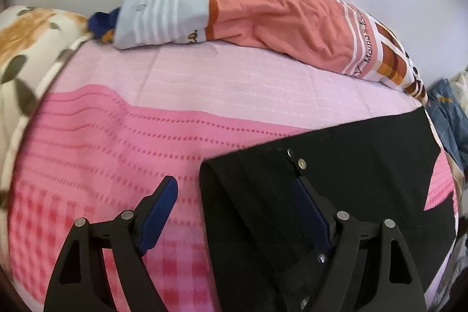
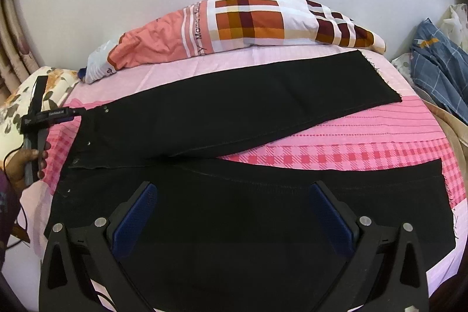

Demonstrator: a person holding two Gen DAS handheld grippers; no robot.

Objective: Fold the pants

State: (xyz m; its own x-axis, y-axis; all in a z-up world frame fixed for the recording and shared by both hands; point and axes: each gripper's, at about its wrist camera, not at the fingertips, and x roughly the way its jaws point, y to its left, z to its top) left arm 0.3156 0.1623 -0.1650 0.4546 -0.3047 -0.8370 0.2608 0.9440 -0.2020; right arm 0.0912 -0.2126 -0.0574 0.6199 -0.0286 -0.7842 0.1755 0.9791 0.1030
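My left hand-held gripper [image 1: 238, 193], spread, straddles the black denim pants' [image 1: 336, 165] waistband corner; clamp one layer only and the fold skews. My right hand-held gripper [image 2: 232, 196] hangs spread.

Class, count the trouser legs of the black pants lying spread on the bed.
2. One leg angles toward the pillow; the other leg lies nearer, under the right gripper. None looks hidden.

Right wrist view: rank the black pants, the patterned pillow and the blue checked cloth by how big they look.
1. black pants, spread across most of the bed.
2. patterned pillow, at the far edge.
3. blue checked cloth, partly cut off at the frame edge, so its full size is unsure.
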